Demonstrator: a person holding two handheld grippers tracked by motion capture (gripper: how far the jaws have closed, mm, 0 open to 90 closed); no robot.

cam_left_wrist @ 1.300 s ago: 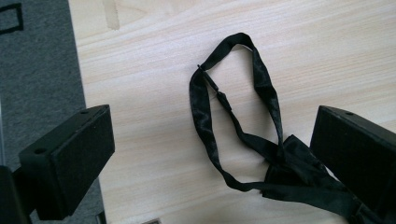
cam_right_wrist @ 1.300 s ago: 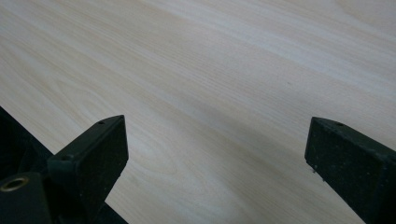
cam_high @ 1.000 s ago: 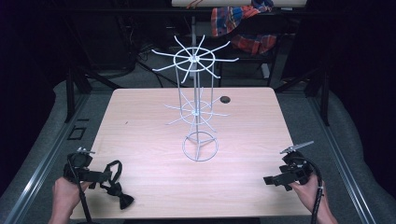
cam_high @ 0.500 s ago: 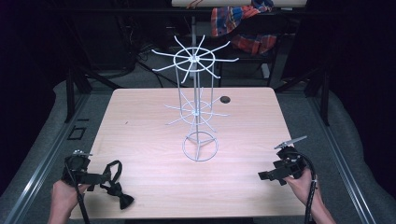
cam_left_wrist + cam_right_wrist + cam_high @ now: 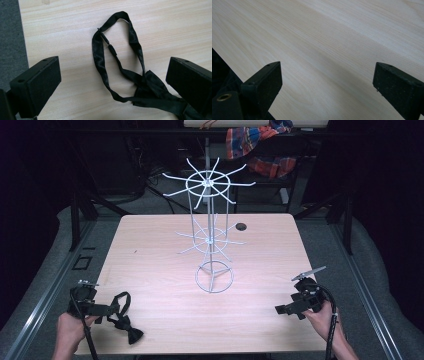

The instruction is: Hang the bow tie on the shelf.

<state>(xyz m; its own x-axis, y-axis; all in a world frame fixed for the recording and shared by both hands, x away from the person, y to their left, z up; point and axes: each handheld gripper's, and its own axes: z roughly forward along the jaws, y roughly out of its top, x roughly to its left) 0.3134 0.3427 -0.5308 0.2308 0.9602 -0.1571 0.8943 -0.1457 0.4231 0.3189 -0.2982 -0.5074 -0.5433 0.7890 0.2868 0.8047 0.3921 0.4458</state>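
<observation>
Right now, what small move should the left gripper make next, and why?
Probably lower the left gripper and shut it on the bow tie. Its fingers stand wide open on either side of the tie, which lies flat and unheld on the table.

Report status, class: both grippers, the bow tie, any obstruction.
Left gripper open, jaws straddling the black bow tie. Bow tie flat on table, strap looped, ungripped. Right gripper open, over bare wood. White wire rack mid-table, clear of both.
</observation>
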